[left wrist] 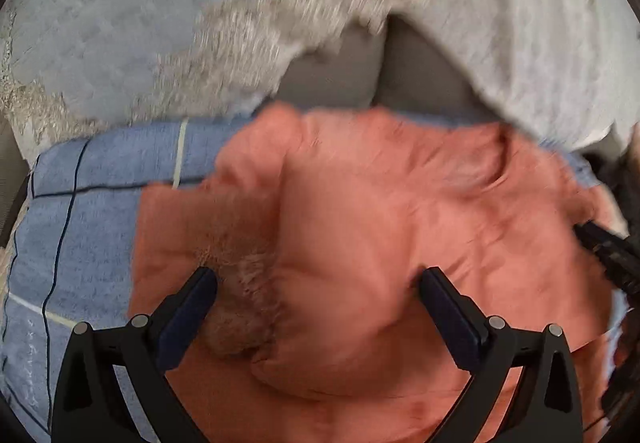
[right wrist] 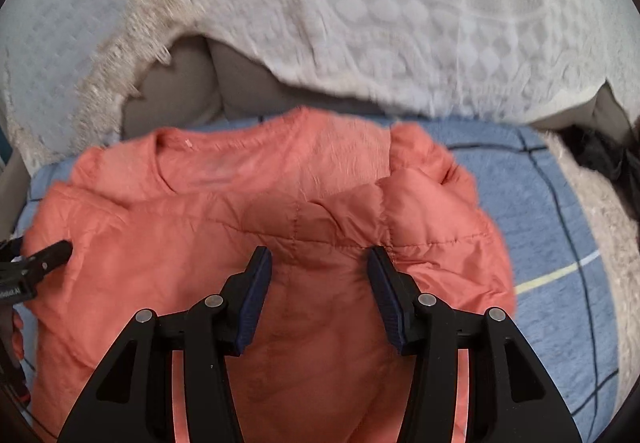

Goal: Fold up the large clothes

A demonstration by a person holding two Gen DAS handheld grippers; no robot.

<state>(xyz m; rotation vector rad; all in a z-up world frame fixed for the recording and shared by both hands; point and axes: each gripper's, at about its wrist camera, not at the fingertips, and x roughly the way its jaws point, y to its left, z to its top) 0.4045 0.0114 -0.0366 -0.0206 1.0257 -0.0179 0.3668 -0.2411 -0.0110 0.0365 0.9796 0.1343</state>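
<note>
Jacket (right wrist: pixel 248 243): one padded orange garment, quilted stitching, round neckline turned toward the far side. We find it lying on a blue checked blanket (right wrist: pixel 560 211) with dark and pale lines, which covers the seat of a grey sofa (right wrist: pixel 180 91).

Left gripper (left wrist: pixel 316 279): we hold it tilted down over the jacket, jaws standing wide apart; orange fabric and a fuzzy brownish patch (left wrist: pixel 244 307) lie between and beneath them, but the pads do not press on it. In the right wrist view its dark tip (right wrist: pixel 52 255) shows at the left edge, against the jacket's sleeve side; whether it touches the cloth there we cannot tell.

Right gripper (right wrist: pixel 320 259): also angled down, jaws parted about halfway, with the jacket's quilted middle between them. We see no fabric pinched by the pads.

White textured throw (right wrist: pixel 400 23): draped over the sofa back behind the jacket, with a fringed edge (right wrist: pixel 132 35) hanging at the left.

Pale blue cover (left wrist: pixel 112 3): beside the throw, further left.

Image quality: left wrist view blurred.
</note>
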